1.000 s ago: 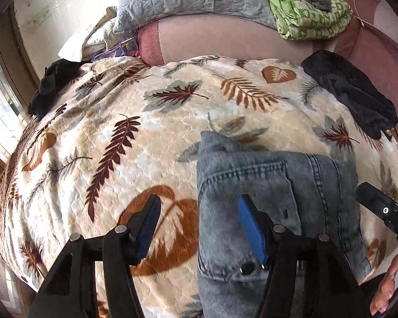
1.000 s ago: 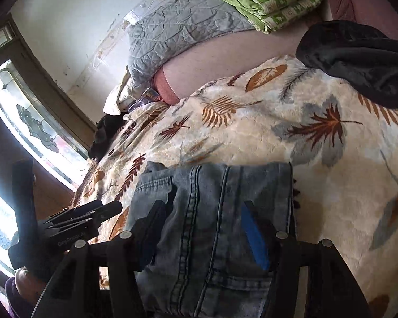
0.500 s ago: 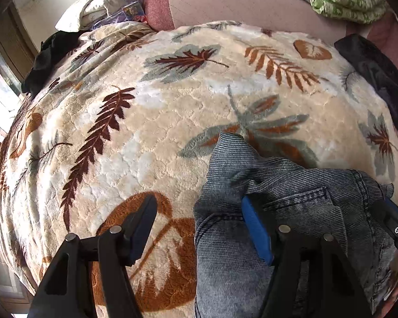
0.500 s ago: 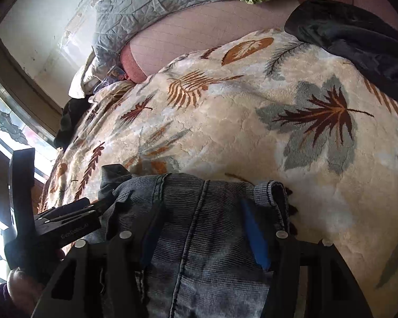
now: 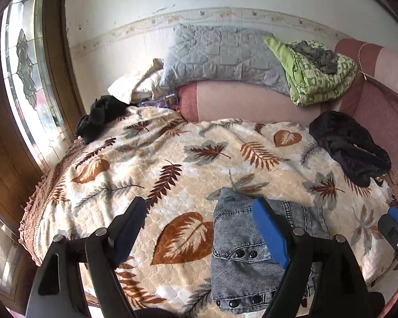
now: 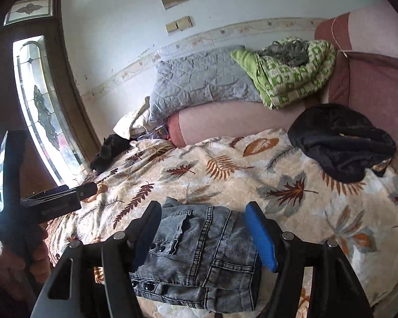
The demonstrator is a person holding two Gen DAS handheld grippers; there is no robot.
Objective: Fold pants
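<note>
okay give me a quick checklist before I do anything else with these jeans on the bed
1. Jeans folded into a compact bundle: ok.
2. Bundle resting fully on the leaf blanket: ok.
3. Left claw open, its jaws having just been opening, and gripping nothing: ok.
4. Right claw open, its jaws likewise opening, and clear of the denim: ok.
5. Fold edges lined up evenly: cannot tell, the near edge is hidden behind the claws.
6. Black garment apart from the jeans: ok.
</note>
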